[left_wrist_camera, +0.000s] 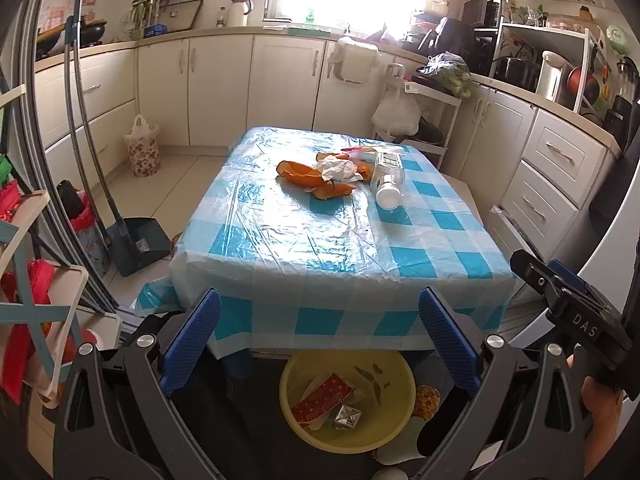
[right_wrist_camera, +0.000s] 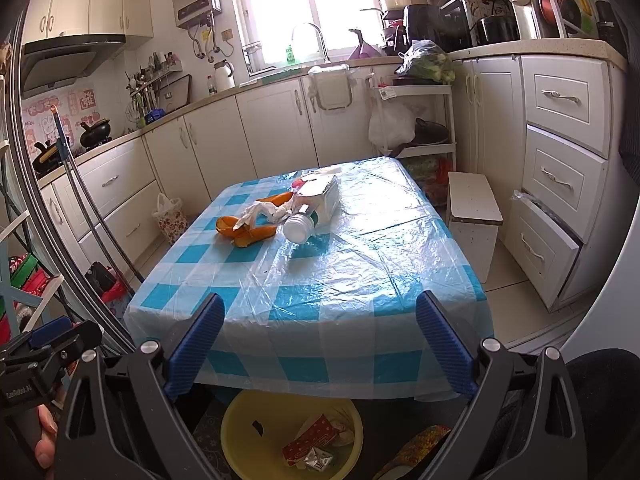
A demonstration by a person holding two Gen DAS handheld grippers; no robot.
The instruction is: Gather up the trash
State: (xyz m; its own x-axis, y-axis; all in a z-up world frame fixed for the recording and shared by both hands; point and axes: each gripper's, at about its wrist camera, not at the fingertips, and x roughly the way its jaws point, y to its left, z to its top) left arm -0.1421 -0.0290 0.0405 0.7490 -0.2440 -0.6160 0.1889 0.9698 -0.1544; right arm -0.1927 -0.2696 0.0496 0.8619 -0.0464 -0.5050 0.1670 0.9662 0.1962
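Trash lies in a heap at the far middle of the checked table (left_wrist_camera: 304, 240) (right_wrist_camera: 360, 264): orange peels (left_wrist_camera: 300, 174) (right_wrist_camera: 248, 232), a crumpled white tissue (left_wrist_camera: 338, 170) (right_wrist_camera: 264, 212), a clear plastic bottle (left_wrist_camera: 386, 184) (right_wrist_camera: 304, 226) on its side and a white carton (right_wrist_camera: 324, 196). A yellow basin (left_wrist_camera: 400, 420) (right_wrist_camera: 244, 428) on the floor under the table's near edge holds a red wrapper (left_wrist_camera: 320, 398) (right_wrist_camera: 308, 438) and a foil scrap. My left gripper (left_wrist_camera: 320, 336) and right gripper (right_wrist_camera: 320, 344) hover open and empty above the basin, well short of the heap.
A dustpan and broom (left_wrist_camera: 136, 240) lean at the left. A flowered bin (left_wrist_camera: 142, 148) stands by the far cabinets. A white stool (right_wrist_camera: 474, 216) sits right of the table, beside an open drawer (right_wrist_camera: 544, 240). A rack (left_wrist_camera: 36, 300) crowds the near left.
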